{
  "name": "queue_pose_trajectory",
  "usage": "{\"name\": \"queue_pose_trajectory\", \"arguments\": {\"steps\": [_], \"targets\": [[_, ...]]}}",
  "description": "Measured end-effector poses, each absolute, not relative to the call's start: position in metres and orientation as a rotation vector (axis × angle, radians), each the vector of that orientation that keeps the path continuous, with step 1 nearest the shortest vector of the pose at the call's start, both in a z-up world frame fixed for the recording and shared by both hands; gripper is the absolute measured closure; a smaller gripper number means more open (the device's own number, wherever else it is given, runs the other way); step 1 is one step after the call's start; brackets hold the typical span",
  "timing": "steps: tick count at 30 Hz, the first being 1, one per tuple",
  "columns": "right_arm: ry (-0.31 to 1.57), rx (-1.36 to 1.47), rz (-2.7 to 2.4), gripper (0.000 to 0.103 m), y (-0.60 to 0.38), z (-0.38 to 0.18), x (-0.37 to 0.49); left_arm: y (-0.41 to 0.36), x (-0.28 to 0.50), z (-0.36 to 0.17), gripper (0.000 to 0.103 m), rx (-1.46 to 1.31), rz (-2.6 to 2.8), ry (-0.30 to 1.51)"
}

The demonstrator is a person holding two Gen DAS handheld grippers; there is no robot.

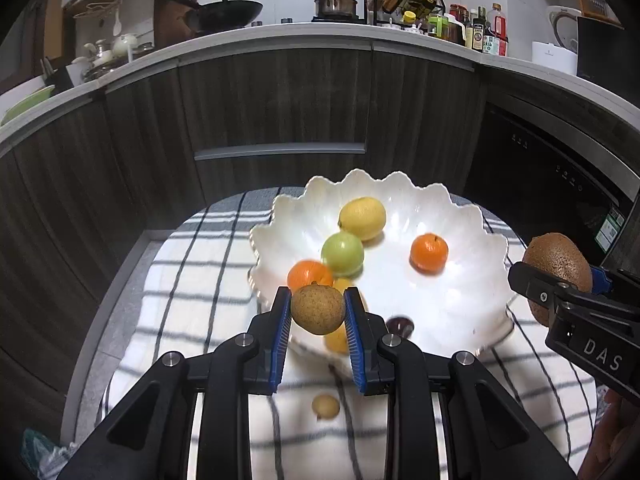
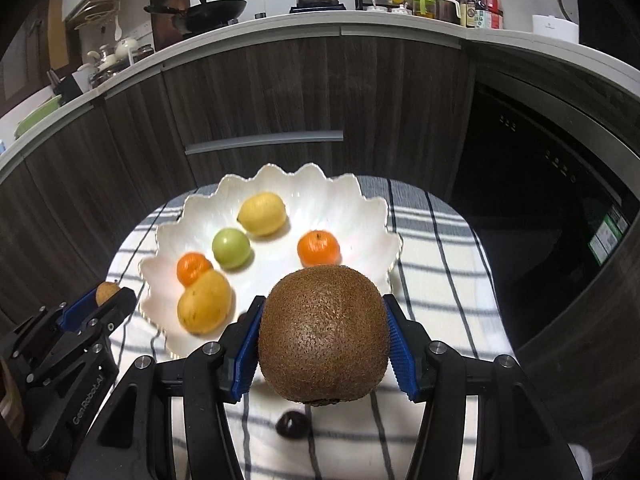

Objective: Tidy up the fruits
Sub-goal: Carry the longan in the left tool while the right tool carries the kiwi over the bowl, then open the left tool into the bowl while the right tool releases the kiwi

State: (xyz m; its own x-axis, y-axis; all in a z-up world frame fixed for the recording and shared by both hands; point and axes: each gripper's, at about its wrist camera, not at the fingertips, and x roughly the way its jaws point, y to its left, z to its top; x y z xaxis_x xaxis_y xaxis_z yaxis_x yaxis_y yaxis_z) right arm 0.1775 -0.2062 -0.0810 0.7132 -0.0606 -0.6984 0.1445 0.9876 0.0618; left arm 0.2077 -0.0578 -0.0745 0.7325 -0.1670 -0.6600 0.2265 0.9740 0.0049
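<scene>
My left gripper (image 1: pixel 318 309) clamps a small round longan (image 1: pixel 318 309), tan and rough-skinned, between blue ribbed pads, held above the near left rim of the bowl (image 1: pixel 460 216). My right gripper (image 2: pixel 324 336) clamps a kiwi (image 2: pixel 324 332), brown, fuzzy, oval, near the bowl's near right rim. The bowl is white and glossy with a scalloped edge, on a white cloth with grey checks (image 2: pixel 440 264). Inside: smooth yellow lemon (image 2: pixel 262 214) at far, green apple (image 2: pixel 232 248) beside it, two dimpled mandarins (image 2: pixel 319 247), a yellow-orange mango (image 2: pixel 205 307) near left. On the cloth lie another longan (image 1: pixel 325 407) and a dark wrinkled fruit (image 2: pixel 292 424), kind unclear.
</scene>
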Motion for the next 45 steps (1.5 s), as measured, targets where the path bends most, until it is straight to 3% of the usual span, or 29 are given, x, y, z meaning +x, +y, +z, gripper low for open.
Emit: {"name": "queue_pose_trajectory", "arguments": {"steps": [20, 25, 27, 29, 31, 34, 39, 45], "targets": [[0.868, 0.152, -0.082, 0.046, -0.212, -0.109, 0.249, -0.080, 0.275, -0.108, 0.076, 0.086, -0.292, 0.848], [0.892, 0.152, -0.072, 0.046, -0.210, -0.116, 0.254, -0.076, 0.275, -0.112, 0.064, 0.095, -0.274, 0.855], [0.894, 0.158, -0.080, 0.045, -0.210, -0.118, 0.254, -0.074, 0.274, -0.112, 0.053, 0.094, -0.264, 0.857], [0.866, 0.142, -0.104, 0.039, -0.210, -0.115, 0.252, -0.072, 0.274, -0.112, 0.046, 0.090, -0.247, 0.858], [0.839, 0.125, -0.129, 0.022, -0.210, -0.109, 0.249, -0.070, 0.273, -0.109, 0.043, 0.087, -0.237, 0.855], [0.811, 0.104, -0.144, 0.021, -0.209, -0.102, 0.247, -0.070, 0.271, -0.105, 0.037, 0.098, -0.219, 0.843], [0.798, 0.112, -0.168, 0.021, -0.212, -0.093, 0.242, -0.067, 0.265, -0.089, 0.015, 0.105, -0.182, 0.805], [0.772, 0.122, -0.181, 0.021, -0.214, -0.080, 0.233, -0.061, 0.257, -0.070, 0.013, 0.092, -0.158, 0.762]]}}
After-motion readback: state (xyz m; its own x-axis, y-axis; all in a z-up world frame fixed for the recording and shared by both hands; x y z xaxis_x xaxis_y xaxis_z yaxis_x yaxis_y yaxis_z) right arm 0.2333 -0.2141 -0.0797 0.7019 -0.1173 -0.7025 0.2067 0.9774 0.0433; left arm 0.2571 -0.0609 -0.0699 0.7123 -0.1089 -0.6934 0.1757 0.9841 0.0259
